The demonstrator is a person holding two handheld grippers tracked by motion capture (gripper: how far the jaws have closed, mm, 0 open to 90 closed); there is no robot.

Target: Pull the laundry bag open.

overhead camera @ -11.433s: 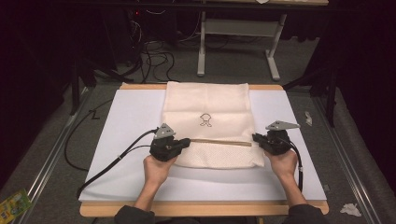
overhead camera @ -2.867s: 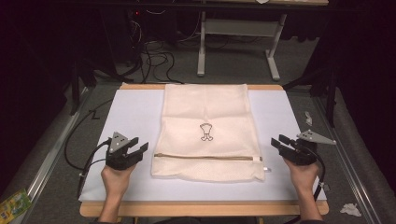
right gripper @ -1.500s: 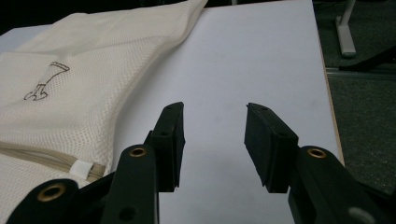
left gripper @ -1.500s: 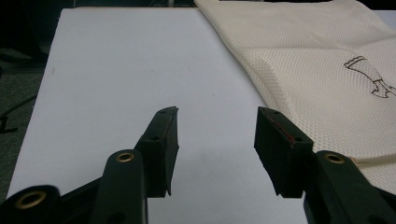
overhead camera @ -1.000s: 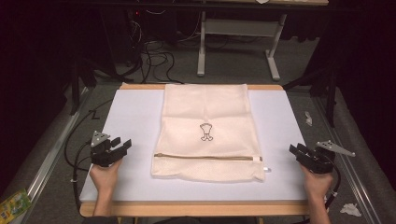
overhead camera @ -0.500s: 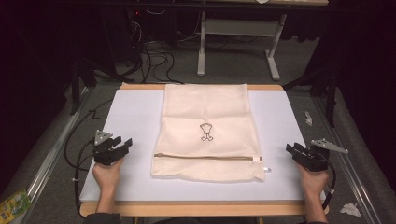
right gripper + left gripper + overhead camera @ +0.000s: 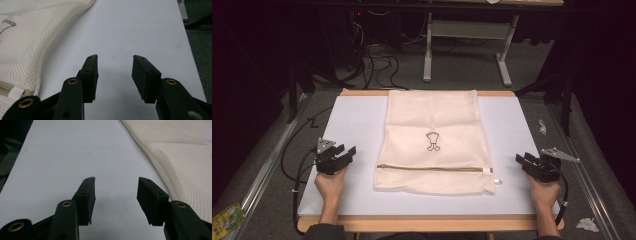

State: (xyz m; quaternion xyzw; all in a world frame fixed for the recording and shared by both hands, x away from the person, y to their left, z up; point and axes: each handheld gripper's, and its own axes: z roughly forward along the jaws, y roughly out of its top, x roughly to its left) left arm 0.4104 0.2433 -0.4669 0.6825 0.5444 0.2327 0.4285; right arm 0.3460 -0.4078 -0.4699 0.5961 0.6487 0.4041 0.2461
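A cream mesh laundry bag (image 7: pixel 433 141) lies flat in the middle of the white table top (image 7: pixel 357 120), with a small dark logo (image 7: pixel 432 141) on it and a brown zipper (image 7: pixel 432 169) running across near its front edge. My left gripper (image 7: pixel 344 154) rests open at the table's left side, clear of the bag. In the left gripper view the left gripper (image 7: pixel 116 187) holds nothing, and the bag's mesh edge (image 7: pixel 180 152) lies to its right. My right gripper (image 7: pixel 523 161) stands open at the right side. In the right gripper view the right gripper (image 7: pixel 114 65) is empty, with the bag (image 7: pixel 32 37) to its left.
A white zipper end tab (image 7: pixel 488 171) sits at the bag's right front. Black cables (image 7: pixel 294 165) trail off the table's left edge. Beyond the table stand a grey desk frame (image 7: pixel 467 45) and floor cables. Scraps of paper (image 7: pixel 586 224) lie on the floor at right.
Both grippers let go of the bag's front edge and moved outward to the table's sides. In the last second each has drifted slightly back inward. The bag lies unfolded, flat.
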